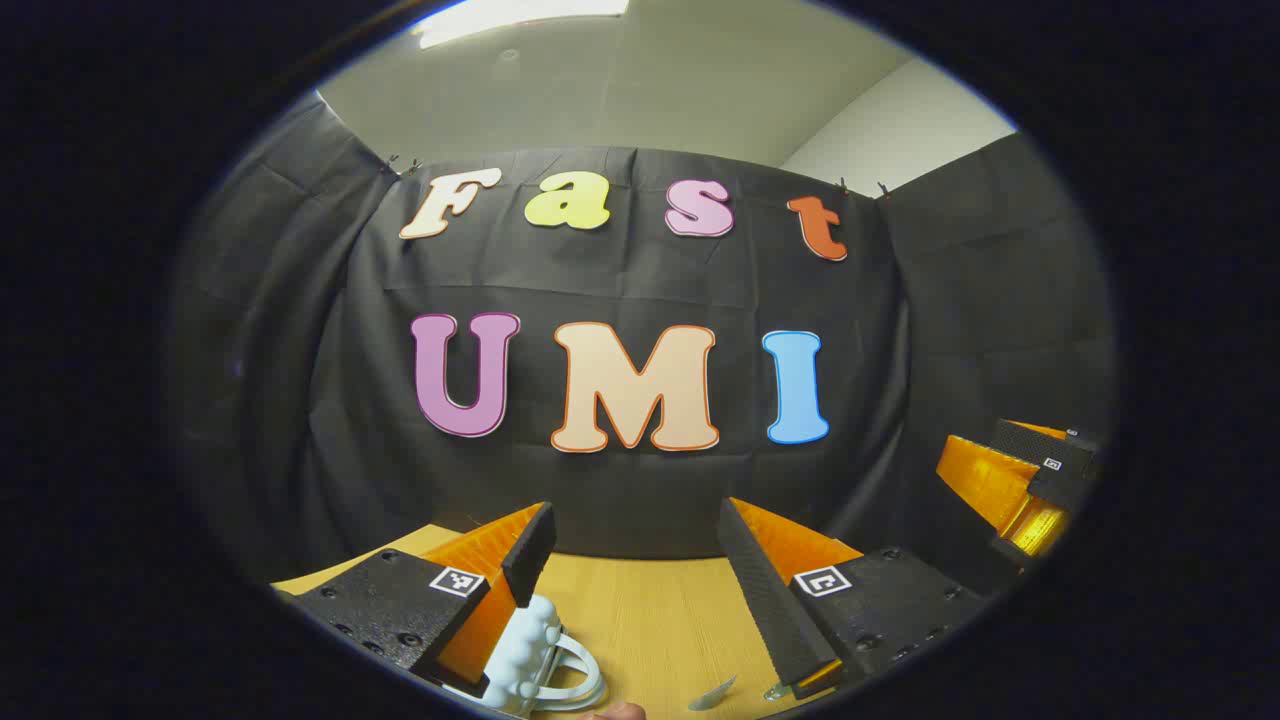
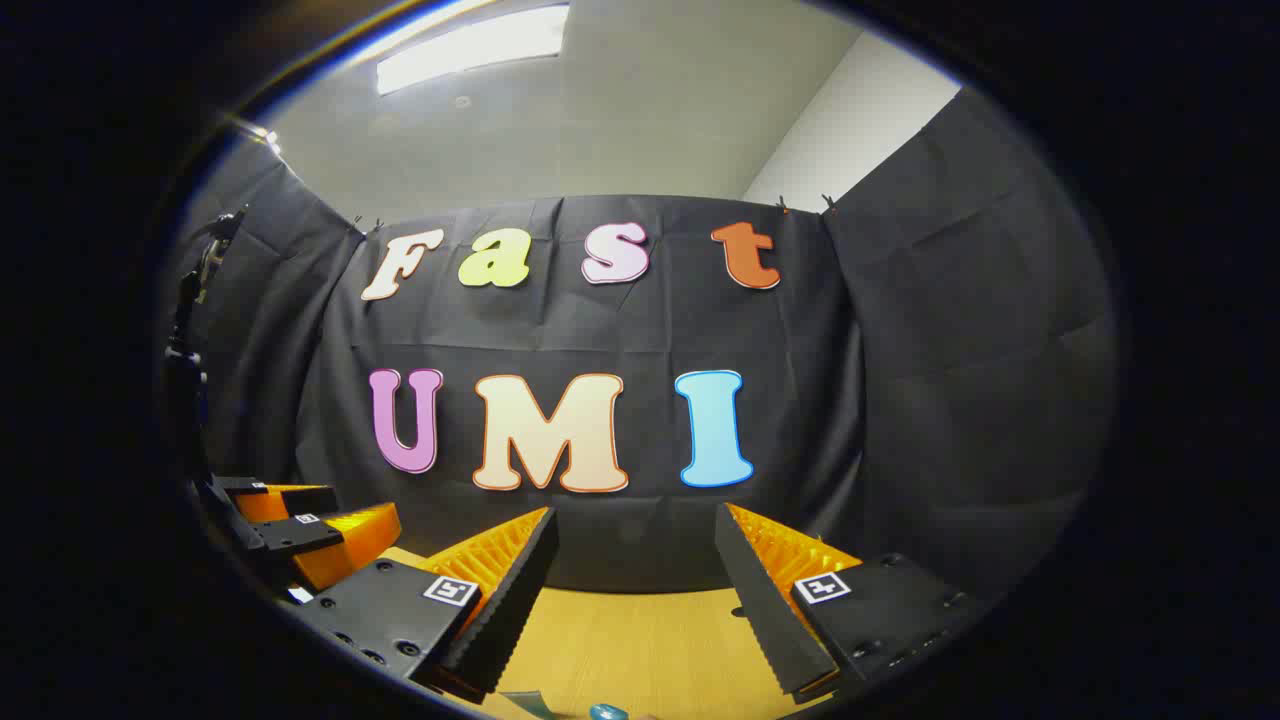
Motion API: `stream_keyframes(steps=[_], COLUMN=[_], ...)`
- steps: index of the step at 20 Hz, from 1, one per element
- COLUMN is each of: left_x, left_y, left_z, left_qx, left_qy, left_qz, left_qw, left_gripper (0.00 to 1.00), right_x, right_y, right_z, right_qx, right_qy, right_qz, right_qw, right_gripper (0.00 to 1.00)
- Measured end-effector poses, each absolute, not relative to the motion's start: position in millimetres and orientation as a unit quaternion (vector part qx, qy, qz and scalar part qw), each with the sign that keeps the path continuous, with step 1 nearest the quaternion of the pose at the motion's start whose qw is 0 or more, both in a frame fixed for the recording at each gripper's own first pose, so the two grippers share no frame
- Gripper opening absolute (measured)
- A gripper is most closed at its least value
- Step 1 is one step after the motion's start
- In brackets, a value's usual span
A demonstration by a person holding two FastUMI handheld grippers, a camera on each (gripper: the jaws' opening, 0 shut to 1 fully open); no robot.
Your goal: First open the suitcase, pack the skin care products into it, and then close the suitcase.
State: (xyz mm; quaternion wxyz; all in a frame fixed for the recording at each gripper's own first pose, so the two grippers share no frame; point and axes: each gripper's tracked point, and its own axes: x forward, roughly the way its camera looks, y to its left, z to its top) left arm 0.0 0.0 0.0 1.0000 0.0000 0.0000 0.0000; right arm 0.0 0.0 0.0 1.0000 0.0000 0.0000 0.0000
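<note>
My left gripper (image 1: 635,530) stands open above the wooden table (image 1: 650,610), nothing between its fingers. Under its left finger lies a pale blue bumpy thing with a white loop handle (image 1: 535,655), partly hidden by that finger. A small clear piece (image 1: 712,693) lies at the bottom edge, beside a fingertip of a hand (image 1: 615,711). My right gripper (image 2: 635,530) is open too, held over the table (image 2: 640,640). A small blue item (image 2: 607,712) peeks in at the bottom edge. The right gripper (image 1: 1030,480) shows at the far right of the left gripper view, the left gripper (image 2: 300,530) at the far left of the right gripper view.
The black cloth wall stands close behind the table's far edge on all sides. A dark stand (image 2: 185,340) rises at the far left of the right gripper view.
</note>
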Motion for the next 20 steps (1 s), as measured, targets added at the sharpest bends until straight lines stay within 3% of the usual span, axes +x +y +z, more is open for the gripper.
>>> stream_keyframes(steps=[12, 20], left_x=[7.5, 12.3], left_y=[29.1, 48.4], left_z=[2.7, -76.7], left_qx=[-0.011, 0.024], left_qy=[-0.009, 0.081], left_qz=[-0.011, -0.007], left_qw=[1.0, 0.996], left_gripper=[0.96, 0.96], right_x=[1.2, 6.6], right_y=[35.9, 18.2], right_z=[7.7, -24.3], right_qx=[-0.015, -0.002], right_qy=[-0.013, 0.032], right_qz=[0.0, -0.019], right_qw=[1.0, 0.999], right_gripper=[0.98, 0.98])
